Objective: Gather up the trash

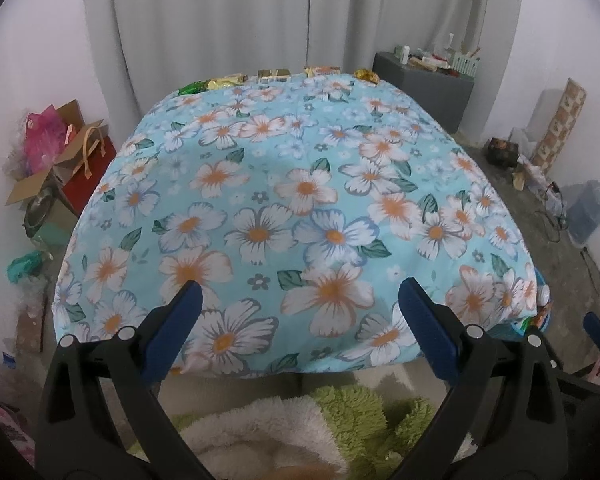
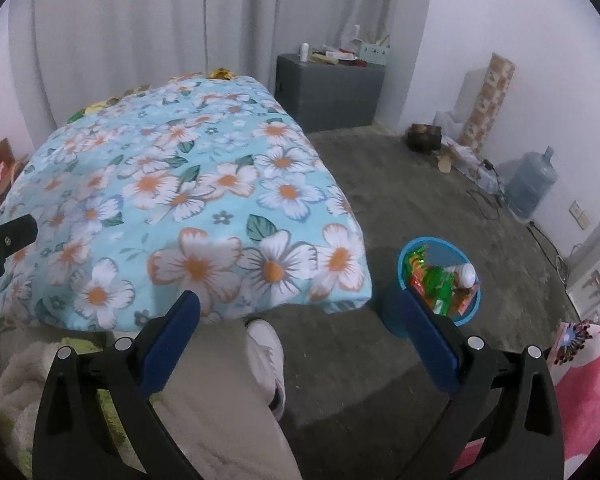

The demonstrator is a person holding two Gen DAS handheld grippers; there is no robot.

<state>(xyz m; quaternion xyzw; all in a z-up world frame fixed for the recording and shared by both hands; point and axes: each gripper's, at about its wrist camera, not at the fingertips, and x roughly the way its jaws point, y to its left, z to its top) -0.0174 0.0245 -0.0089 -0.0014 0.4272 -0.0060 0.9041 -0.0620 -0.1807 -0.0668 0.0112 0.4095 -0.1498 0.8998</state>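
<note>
A table under a blue floral cloth (image 1: 300, 208) fills the left wrist view. Several wrappers lie along its far edge: a green one (image 1: 191, 88), a yellow one (image 1: 225, 81), a gold one (image 1: 274, 75), an orange one (image 1: 321, 71) and a crumpled gold one (image 1: 366, 76). My left gripper (image 1: 300, 300) is open and empty above the table's near edge. My right gripper (image 2: 300, 312) is open and empty beyond the table's right corner (image 2: 340, 280). A blue bin (image 2: 439, 280) on the floor holds colourful wrappers and a white bottle (image 2: 466, 274).
A grey cabinet (image 2: 328, 92) with small items stands at the back wall. A water jug (image 2: 534, 182) and cables lie at the right wall. Boxes and a red bag (image 1: 86, 172) stand left of the table. The person's leg and white shoe (image 2: 266, 356) are below.
</note>
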